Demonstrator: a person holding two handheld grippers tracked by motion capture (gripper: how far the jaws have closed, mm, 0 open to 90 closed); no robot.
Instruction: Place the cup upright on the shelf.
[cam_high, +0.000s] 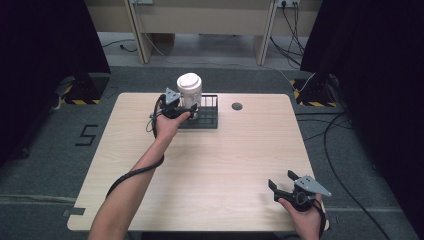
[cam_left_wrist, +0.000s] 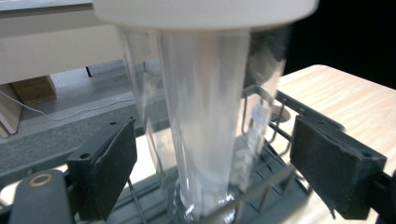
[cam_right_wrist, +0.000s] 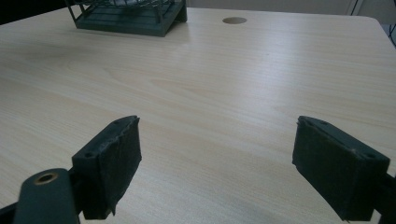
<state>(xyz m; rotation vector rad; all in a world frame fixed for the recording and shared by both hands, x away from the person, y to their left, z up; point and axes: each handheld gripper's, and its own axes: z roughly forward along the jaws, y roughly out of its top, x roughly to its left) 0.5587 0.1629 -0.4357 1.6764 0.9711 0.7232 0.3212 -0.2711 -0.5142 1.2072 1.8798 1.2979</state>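
Bottle, clear with white cap, stands upright in rack near worktop far edge. Left gripper spread around it, not touching; right gripper open near right corner. Grey floor, dark curtains.

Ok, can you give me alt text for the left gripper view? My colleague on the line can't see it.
A clear plastic container with a white lid stands upright in a dark wire rack, centred between the open jaws of the left hand-held gripper, with a gap on each side. The light wooden table runs off to the right.
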